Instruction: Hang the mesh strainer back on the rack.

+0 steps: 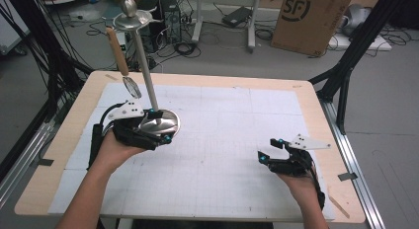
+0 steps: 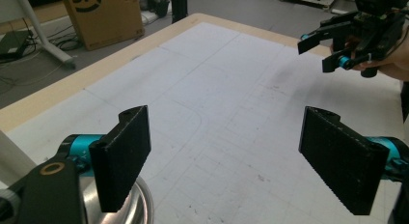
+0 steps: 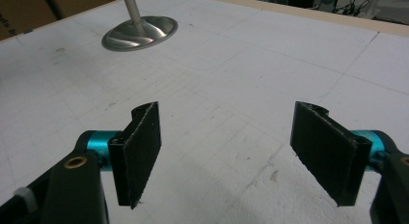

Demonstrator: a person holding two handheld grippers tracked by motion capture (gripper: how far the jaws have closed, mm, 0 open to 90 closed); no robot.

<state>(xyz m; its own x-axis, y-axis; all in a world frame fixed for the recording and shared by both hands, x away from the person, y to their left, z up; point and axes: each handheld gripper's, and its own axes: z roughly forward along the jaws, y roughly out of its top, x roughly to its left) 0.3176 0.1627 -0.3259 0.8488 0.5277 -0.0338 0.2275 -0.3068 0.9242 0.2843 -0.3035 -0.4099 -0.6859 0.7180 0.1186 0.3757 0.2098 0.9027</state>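
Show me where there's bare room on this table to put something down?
The white mat is bare between the stand and the right gripper, and along the far edge. It is crowded at the stand's base, where the left gripper sits.

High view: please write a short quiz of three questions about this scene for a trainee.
1. True or false: the left gripper has its jaws open, with nothing between them.
2. What hangs from the top disc of the metal stand?
A. a cup
B. a utensil with a wooden handle
C. a towel
3. Which gripper is nearer to the stand's base?

Key
1. True. In the left gripper view the pads are wide apart over the white mat.
2. B. It hangs beside the pole, with a small round metal end at the bottom.
3. The left gripper, right at the base; the right gripper is far from it, open and empty.
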